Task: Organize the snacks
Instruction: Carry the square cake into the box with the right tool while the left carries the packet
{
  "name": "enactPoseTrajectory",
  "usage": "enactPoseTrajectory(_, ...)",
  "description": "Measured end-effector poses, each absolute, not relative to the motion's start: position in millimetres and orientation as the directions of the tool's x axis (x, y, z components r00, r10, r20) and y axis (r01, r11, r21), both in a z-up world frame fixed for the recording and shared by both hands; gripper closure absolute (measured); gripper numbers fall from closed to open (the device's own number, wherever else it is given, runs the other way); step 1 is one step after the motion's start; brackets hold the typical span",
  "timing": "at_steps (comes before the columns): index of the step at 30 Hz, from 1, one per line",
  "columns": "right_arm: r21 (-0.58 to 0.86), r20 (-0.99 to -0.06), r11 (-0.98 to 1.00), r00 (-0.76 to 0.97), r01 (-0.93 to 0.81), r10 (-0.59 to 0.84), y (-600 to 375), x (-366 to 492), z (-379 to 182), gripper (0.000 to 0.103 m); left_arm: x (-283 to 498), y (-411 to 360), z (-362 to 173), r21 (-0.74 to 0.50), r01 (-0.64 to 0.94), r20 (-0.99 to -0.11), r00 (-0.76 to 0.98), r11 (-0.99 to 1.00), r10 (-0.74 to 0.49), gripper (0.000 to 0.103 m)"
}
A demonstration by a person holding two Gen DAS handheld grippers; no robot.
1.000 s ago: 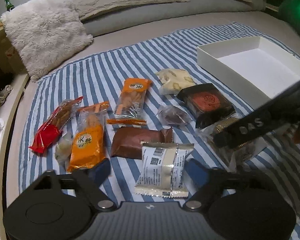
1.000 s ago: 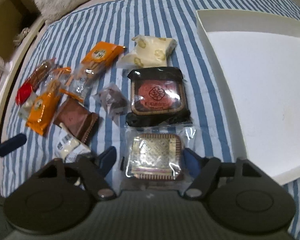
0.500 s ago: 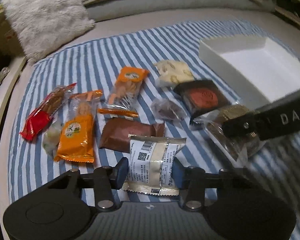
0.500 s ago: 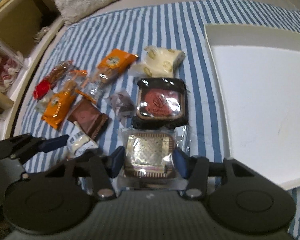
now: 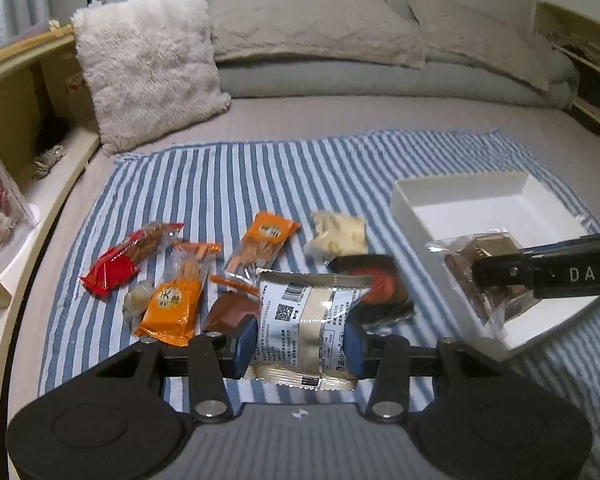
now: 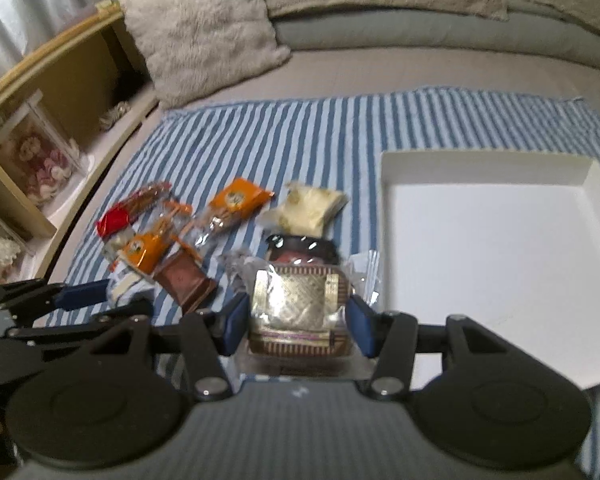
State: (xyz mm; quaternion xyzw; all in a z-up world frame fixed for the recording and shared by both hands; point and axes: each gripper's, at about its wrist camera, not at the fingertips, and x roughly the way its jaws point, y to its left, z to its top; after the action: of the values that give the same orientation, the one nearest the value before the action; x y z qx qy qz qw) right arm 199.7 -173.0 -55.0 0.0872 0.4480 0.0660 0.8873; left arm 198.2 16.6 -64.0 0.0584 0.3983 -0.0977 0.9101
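Striped blue-and-white cloth [image 5: 228, 184] is covering the bed, snacks scattered across its near half.

Left wrist view, left to right:
- red packet [image 5: 128, 258] is lying at 9 o'clock of the pile
- orange packet [image 5: 174, 304] is sitting just right of it, a second orange packet [image 5: 262, 248] at its 1 o'clock
- brown packet [image 5: 230, 314] is lying partly hidden behind the left finger
- left gripper [image 5: 302, 338] fingers are clamping the silver-white packet [image 5: 308, 320] from both sides; packet is standing clear of the cloth, barcode side facing the camera
- pale yellow packet [image 5: 338, 236] is lying at 12 o'clock of that, black-and-red round pastry pack [image 5: 380, 284] just below it
- white box [image 5: 460, 204] is sitting at 3 o'clock on the cloth, open

Right wrist view:
- right gripper [image 6: 296, 320] fingers are pinching the clear-wrapped gold-brown pastry [image 6: 296, 300], both pads pressing on its sides; it is hanging over the cloth just left of the box's near-left corner, not inside it

Fluffy cushion [image 5: 148, 68] is leaning at 11 o'clock, off the cloth.
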Motion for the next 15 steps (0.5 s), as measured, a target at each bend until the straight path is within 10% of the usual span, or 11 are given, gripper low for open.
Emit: enactPoseTrajectory(15, 0.171, -0.710, 0.985, 0.694, 0.008, 0.118, -252.2, 155.9, -19.4, 0.044, 188.8, -51.2, -37.6, -0.047, 0.230, -0.681, 0.705, 0.972, -0.199, 0.056)
